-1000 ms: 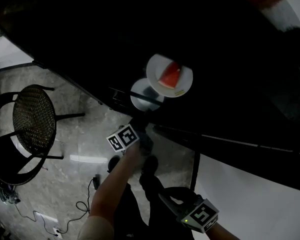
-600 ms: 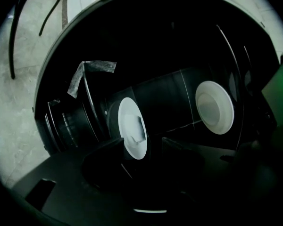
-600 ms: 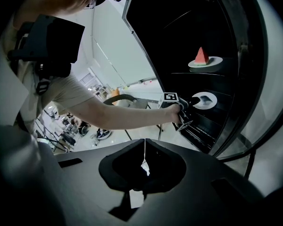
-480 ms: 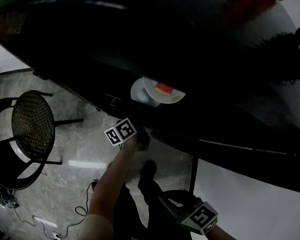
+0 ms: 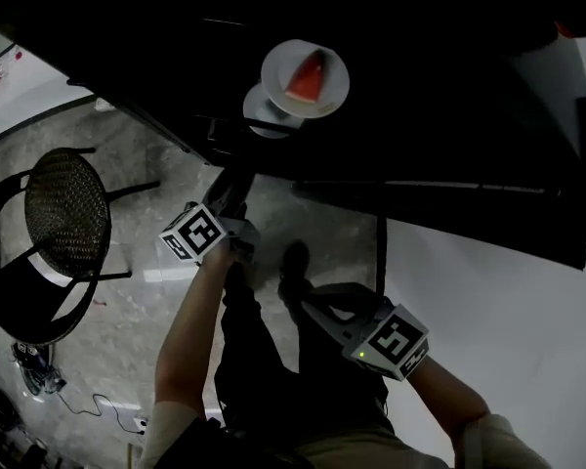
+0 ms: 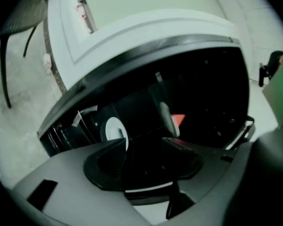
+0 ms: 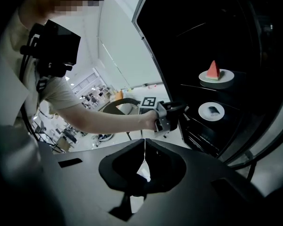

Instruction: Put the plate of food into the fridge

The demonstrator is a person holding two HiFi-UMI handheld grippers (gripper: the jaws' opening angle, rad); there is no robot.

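Glossy plate (image 5: 276,71), polished stone floor (image 5: 127,350)

Fridge (image 5: 469,96): I count the plate of food (image 5: 305,76) on an upper shelf, a second plate (image 5: 262,115) on the shelf below. Chair (image 5: 66,225) on the floor, left.

Two plates (image 5: 334,94) (image 5: 258,114) — one chair (image 5: 66,225), one fridge (image 5: 449,115).

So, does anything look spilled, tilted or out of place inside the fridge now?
Nothing stands out. The plate lies flat on its shelf, with the watermelon slice upright on it and nothing spilled. A smaller plate sits level underneath.
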